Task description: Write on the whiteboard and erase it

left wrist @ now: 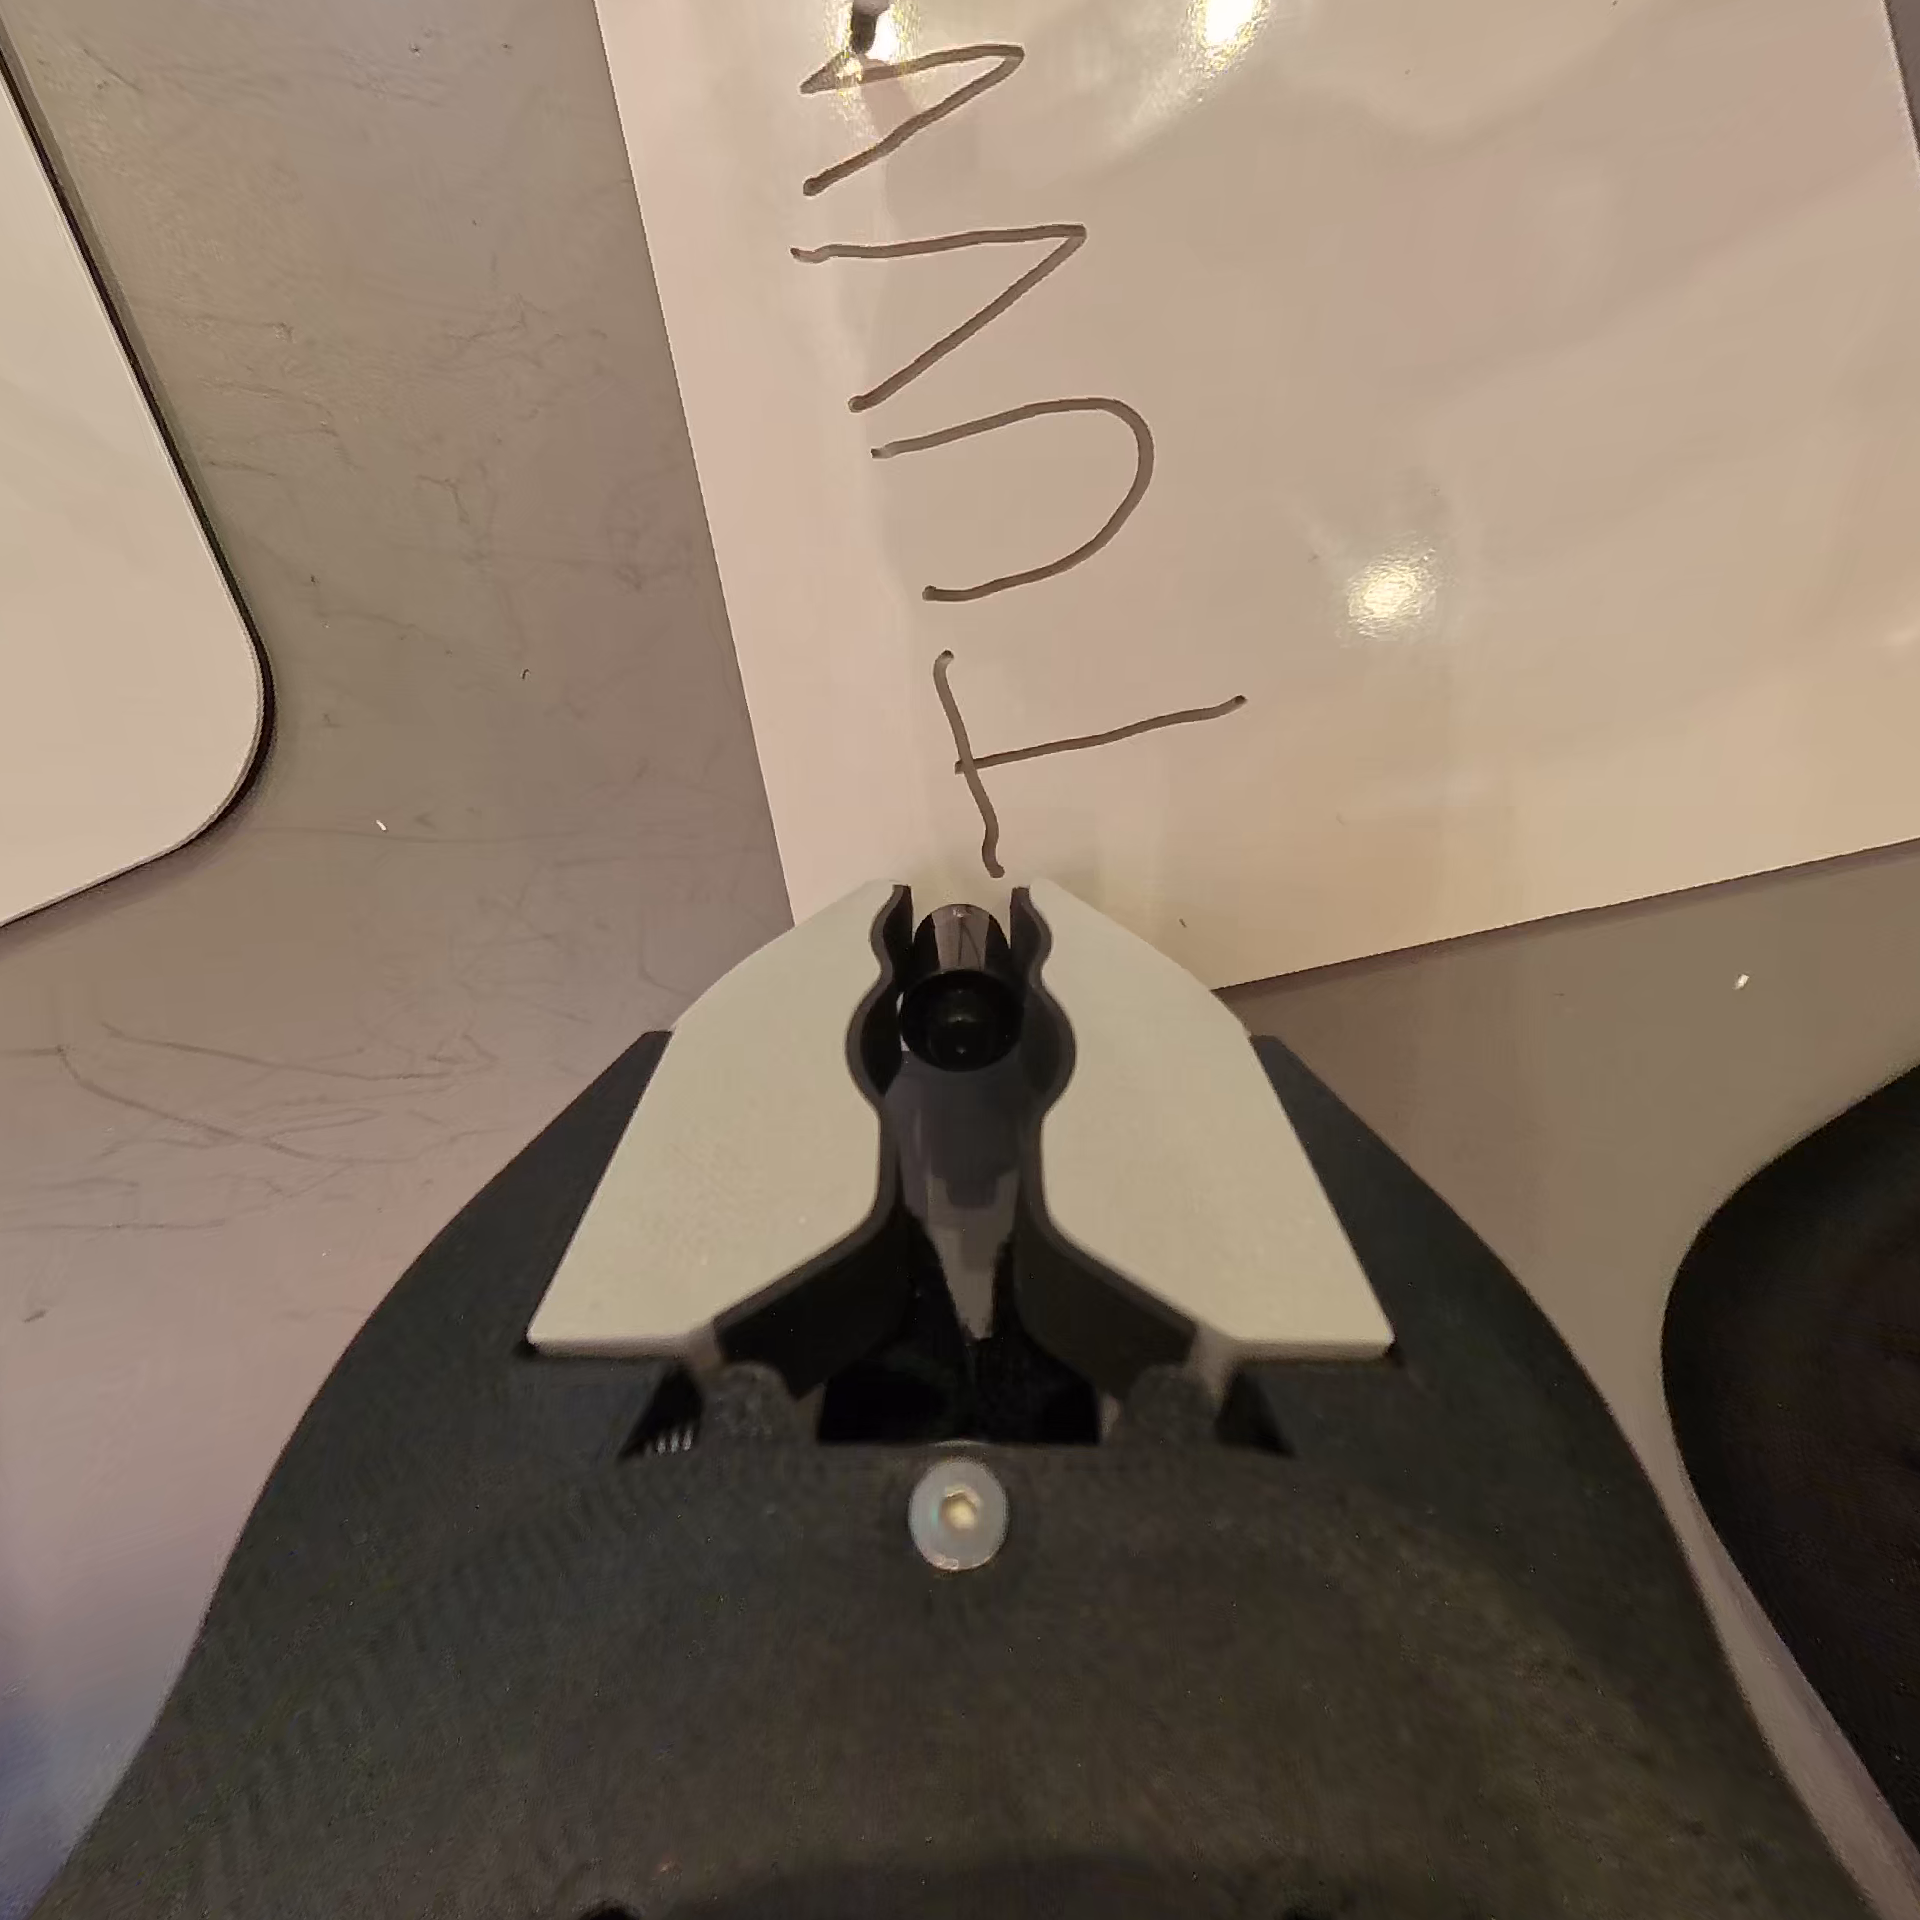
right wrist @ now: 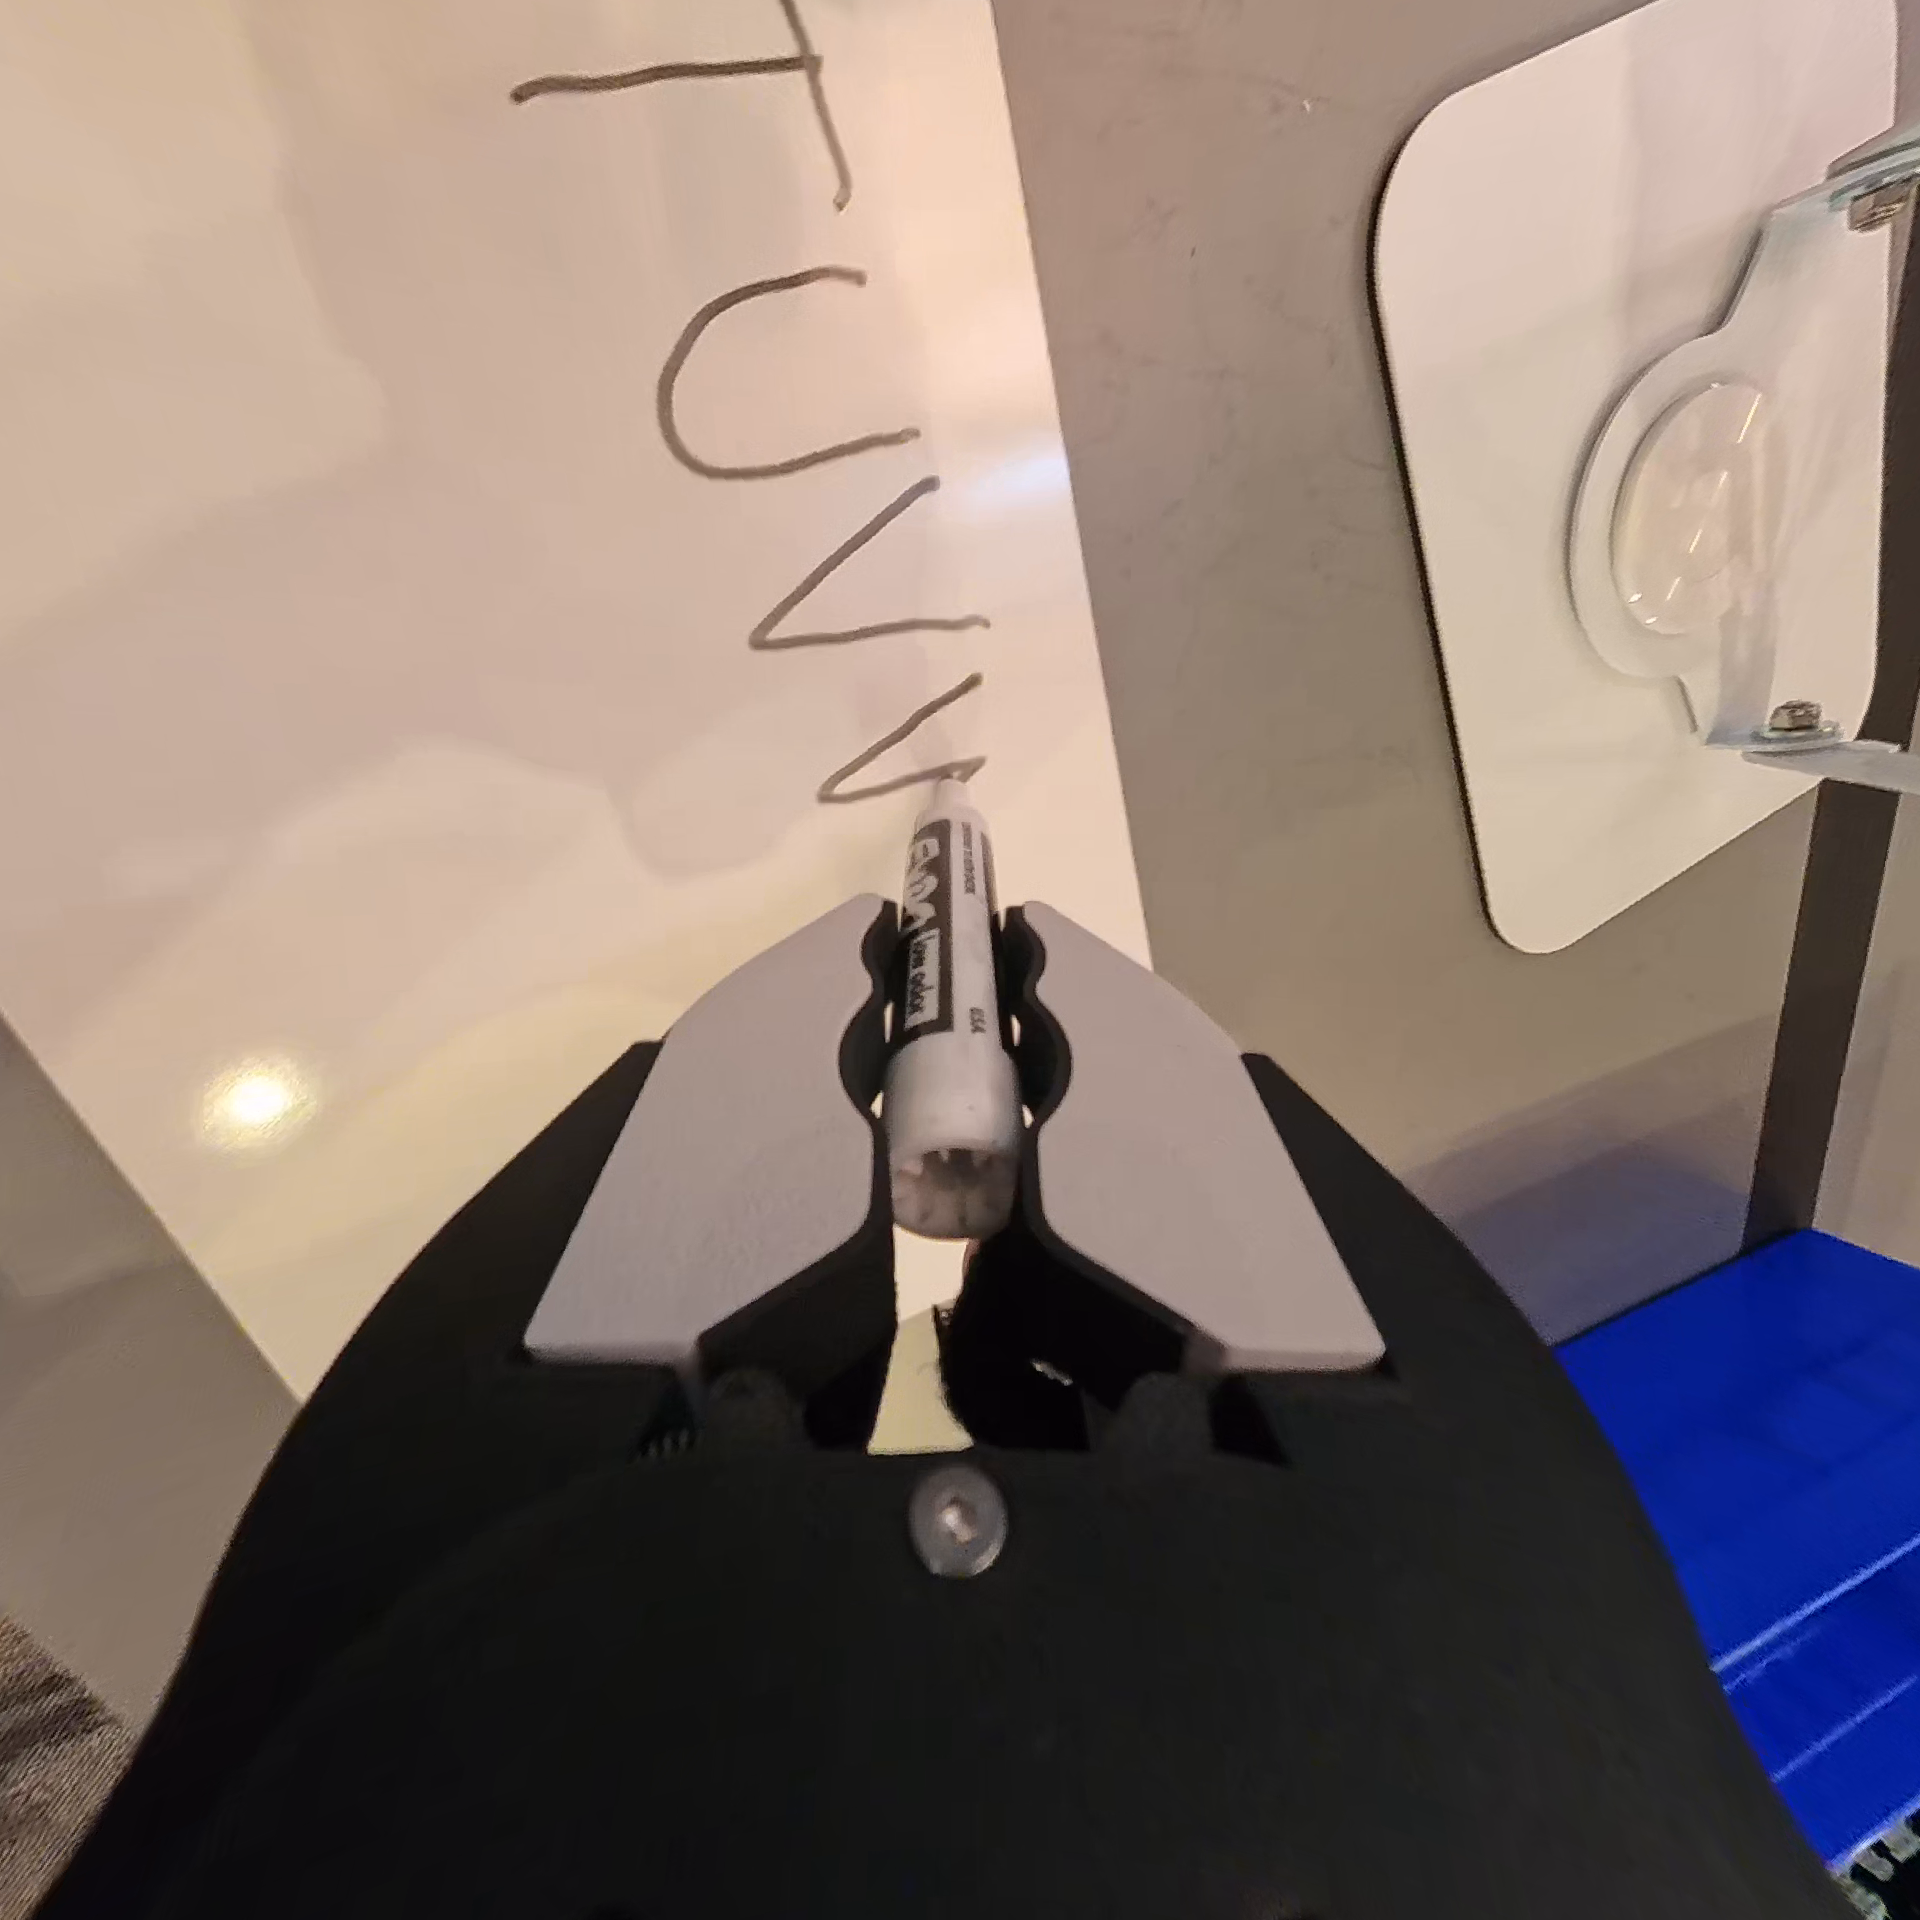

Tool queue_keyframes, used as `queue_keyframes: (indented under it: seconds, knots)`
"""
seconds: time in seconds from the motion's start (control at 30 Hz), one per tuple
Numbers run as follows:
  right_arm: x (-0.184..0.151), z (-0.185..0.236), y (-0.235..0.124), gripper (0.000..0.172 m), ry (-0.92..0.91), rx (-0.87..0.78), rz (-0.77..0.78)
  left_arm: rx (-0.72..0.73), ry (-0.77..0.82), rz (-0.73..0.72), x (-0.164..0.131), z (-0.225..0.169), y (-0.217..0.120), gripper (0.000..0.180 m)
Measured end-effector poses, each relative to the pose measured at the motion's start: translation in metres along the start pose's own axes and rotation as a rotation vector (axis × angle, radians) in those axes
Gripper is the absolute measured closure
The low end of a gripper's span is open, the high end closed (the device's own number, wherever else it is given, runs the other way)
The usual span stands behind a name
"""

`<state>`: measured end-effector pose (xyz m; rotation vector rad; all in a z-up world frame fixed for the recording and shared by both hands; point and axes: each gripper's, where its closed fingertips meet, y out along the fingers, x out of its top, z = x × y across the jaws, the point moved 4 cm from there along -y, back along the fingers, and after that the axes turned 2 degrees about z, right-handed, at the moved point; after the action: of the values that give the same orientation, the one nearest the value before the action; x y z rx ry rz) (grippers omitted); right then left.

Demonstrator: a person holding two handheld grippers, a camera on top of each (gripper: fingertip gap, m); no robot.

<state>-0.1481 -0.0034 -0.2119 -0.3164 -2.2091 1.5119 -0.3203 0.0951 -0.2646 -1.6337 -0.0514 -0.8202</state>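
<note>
Marker (right wrist: 951,997) in white with a black label lies clamped between the right gripper's (right wrist: 951,914) grey fingers (right wrist: 1122,1122), both pads pressing its barrel. Its long axis runs straight forward along the fingers, butt end toward the camera, tip pointing away and down onto the whiteboard (right wrist: 364,520), touching the newest stroke of the grey handwriting (right wrist: 831,468) near the board's right edge. The left gripper (left wrist: 958,894) pinches a black marker cap (left wrist: 954,997), open end facing the camera, hovering over the board's lower corner just beside the first drawn letter. Grey table (left wrist: 416,623) surrounds the board; a white plate with a metal bracket (right wrist: 1662,468) stands to the right.
</note>
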Motion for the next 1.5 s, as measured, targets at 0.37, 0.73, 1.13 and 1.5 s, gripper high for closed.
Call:
queue_keyframes:
  seconds: [0.37, 0.73, 1.13, 1.5]
  knots:
    - [-0.025, 0.028, -0.016, 0.151, 0.048, 0.004, 0.024, 0.005, 0.003, 0.006, 0.001, 0.000, 0.000, 0.162]
    - [-0.019, -0.015, 0.001, 0.151, 0.053, -0.038, 0.025, 0.004, 0.003, 0.003, 0.000, 0.000, 0.000, 0.162]
    - [-0.042, -0.023, -0.007, 0.151, 0.126, -0.060, 0.028, 0.002, 0.002, 0.002, 0.001, 0.000, 0.000, 0.162]
    - [-0.040, -0.007, -0.008, 0.151, 0.104, -0.010, 0.037, 0.002, 0.001, 0.001, 0.001, 0.000, 0.000, 0.162]
